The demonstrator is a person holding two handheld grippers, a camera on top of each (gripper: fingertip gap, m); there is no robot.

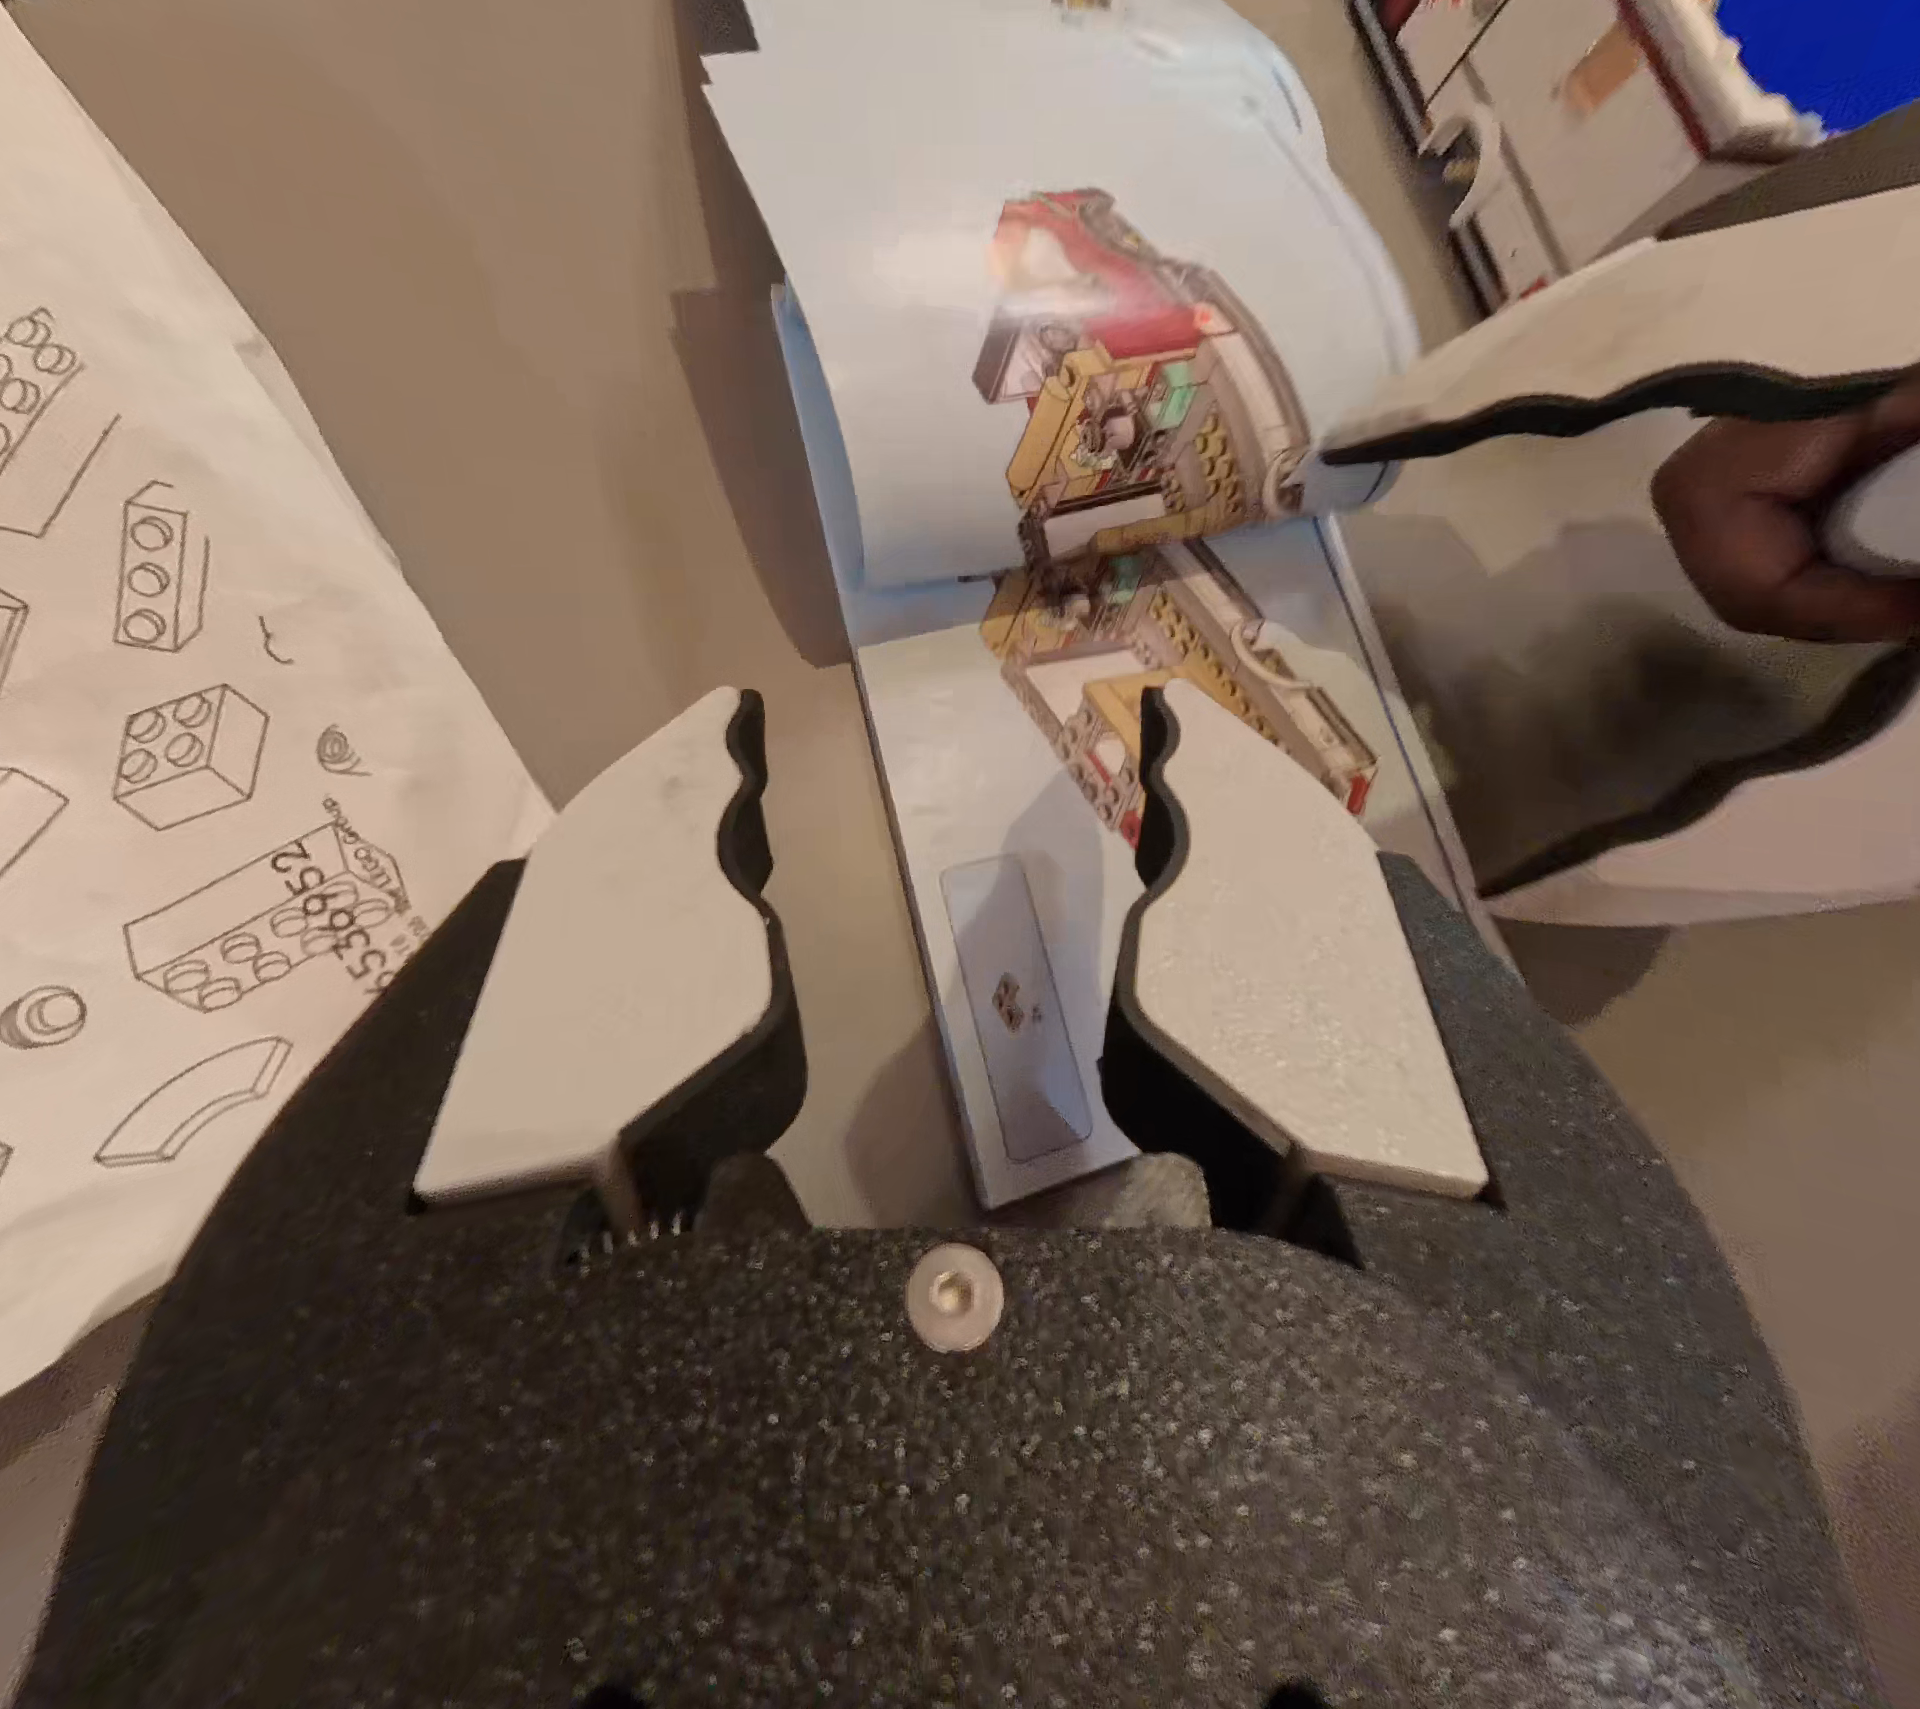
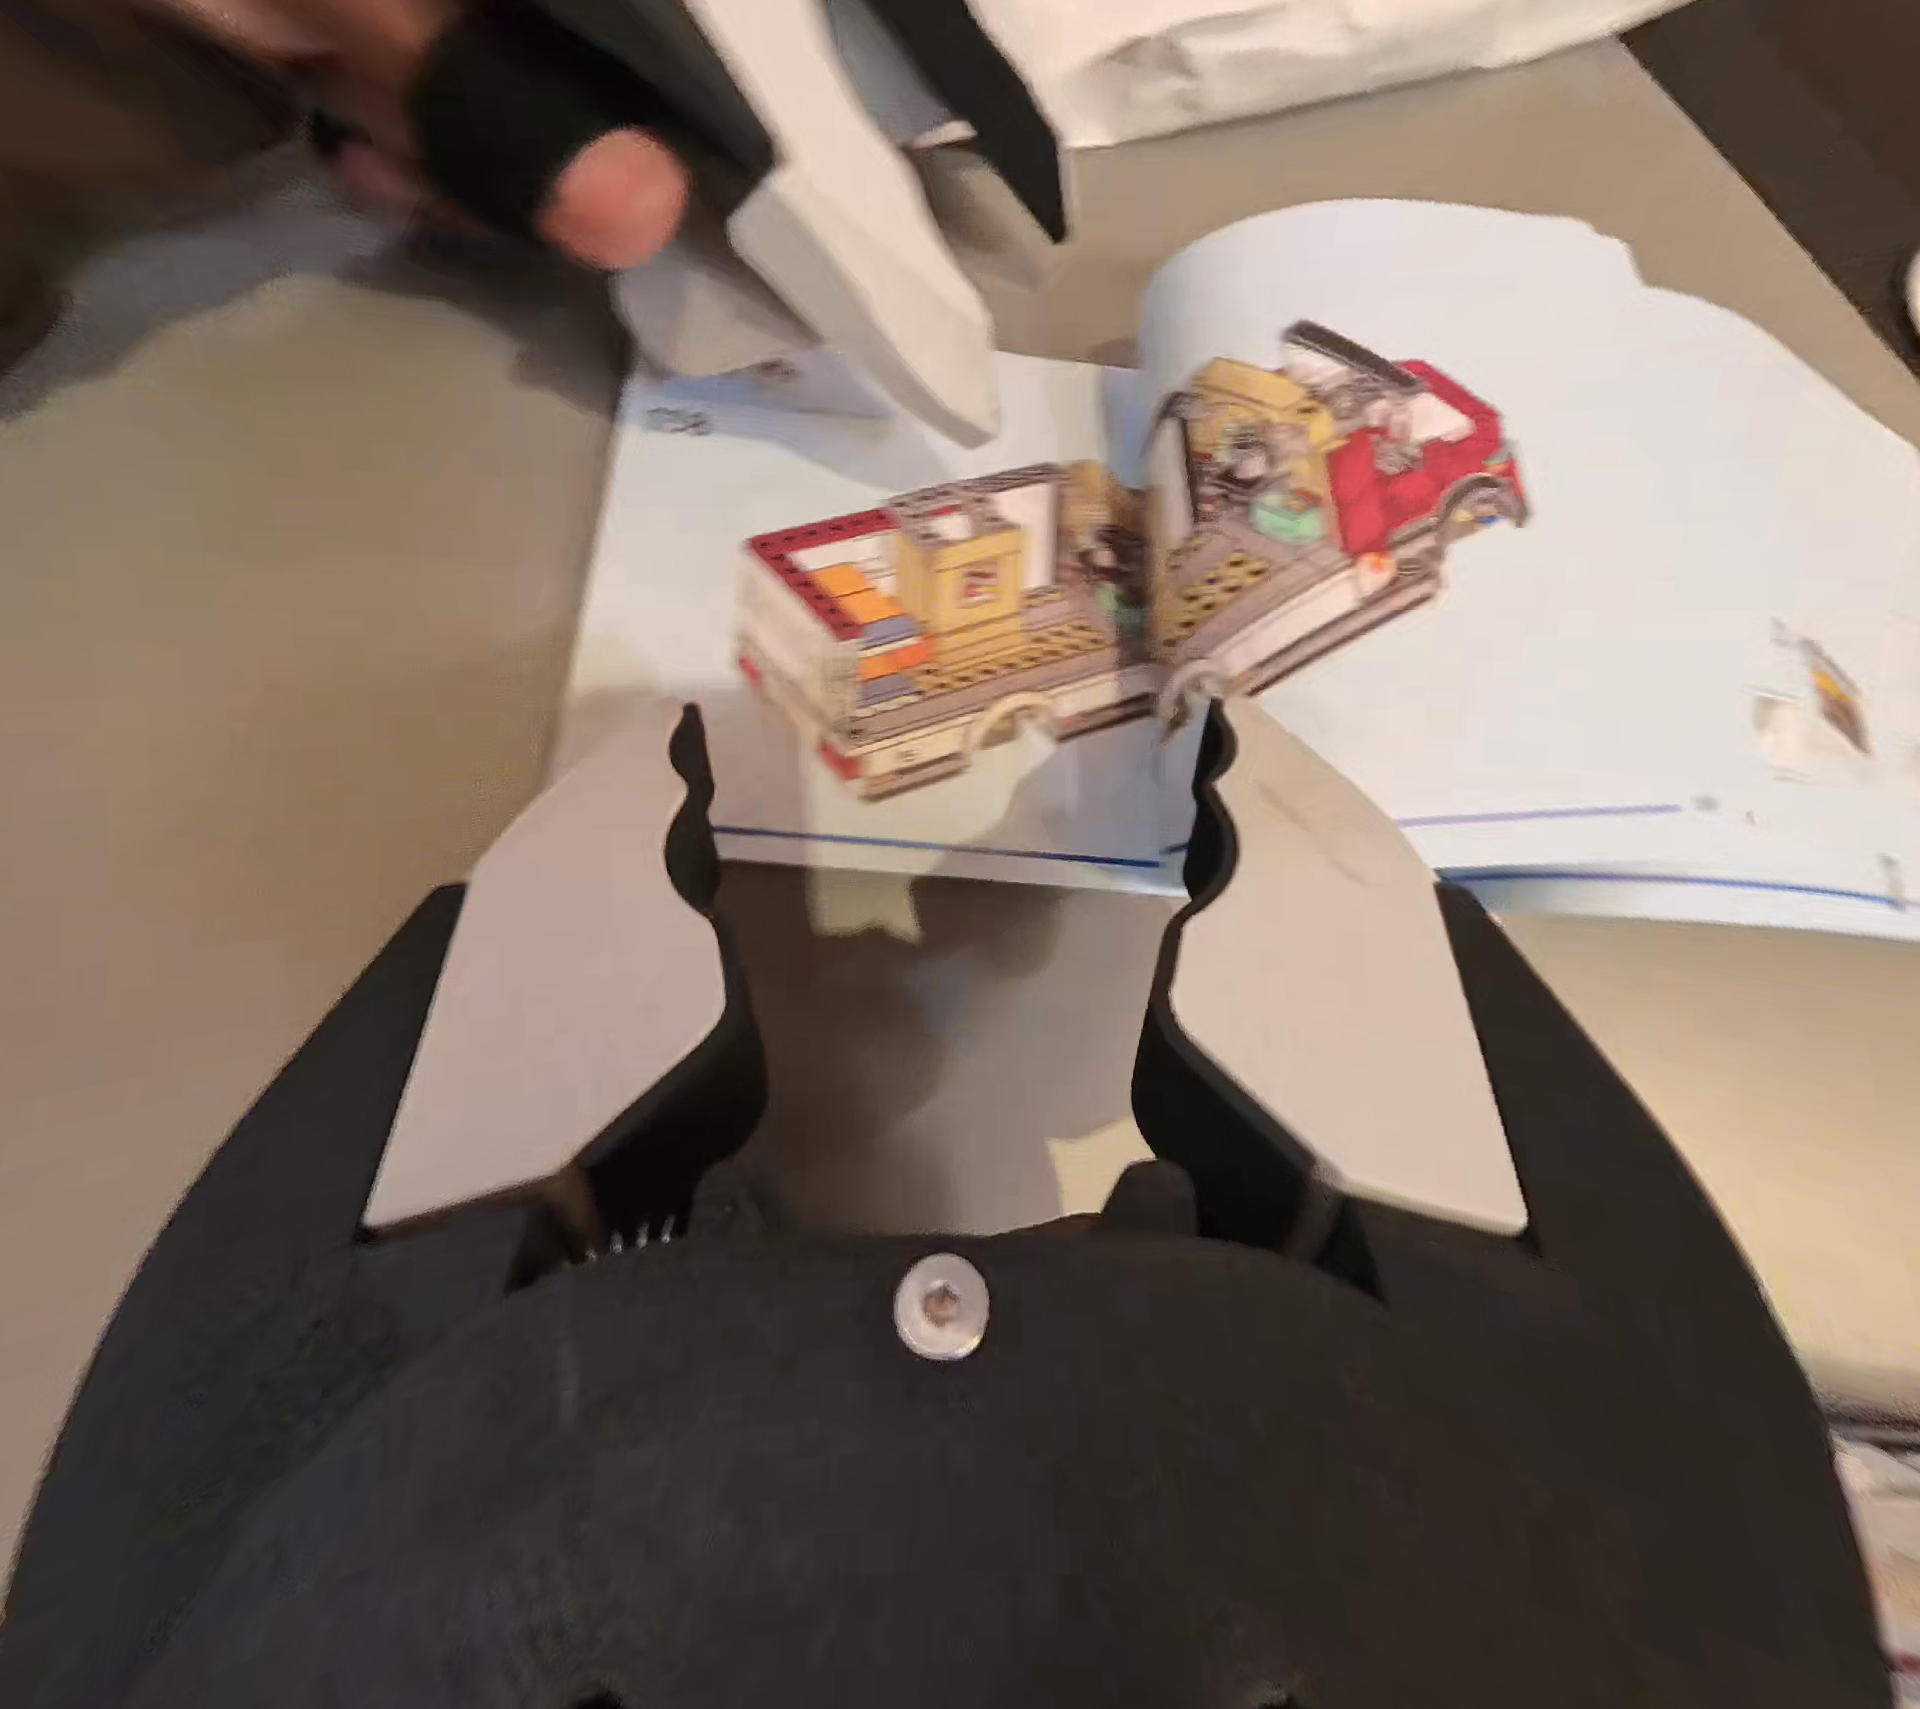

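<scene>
An open instruction booklet (image 1: pixel 1091 371) of glossy, pale blue paper lies on the smooth beige tabletop (image 1: pixel 468 225), its far pages arching up in a soft curl from the spine while the near page lies flat. Across the spread runs a printed picture of a brick-built truck (image 2: pixel 1132 579) with a red cab, tan studded floor and white sides. The left gripper (image 1: pixel 951 714) hovers low over the flat near page, its jaws apart with nothing between them; its fingers (image 1: pixel 644 932) are flat matte white plates lined with wavy black rubber pads, set in a speckled, grainy black body. The right gripper (image 2: pixel 951 729) also stands wide open and bare, poised at the booklet's near edge just above the thin blue border line, and is of the same white-plate and scalloped-pad make. In the left wrist view one of its pads reaches to the curled page's edge; whether it touches cannot be told. A hand (image 1: pixel 1787 527) grips that tool's handle. To the left lies a crinkled white paper bag (image 1: pixel 177 724) printed with line drawings of bricks. Beyond the booklet stands a blocky brick model (image 1: pixel 1538 28) in white and dark red, blurred.
</scene>
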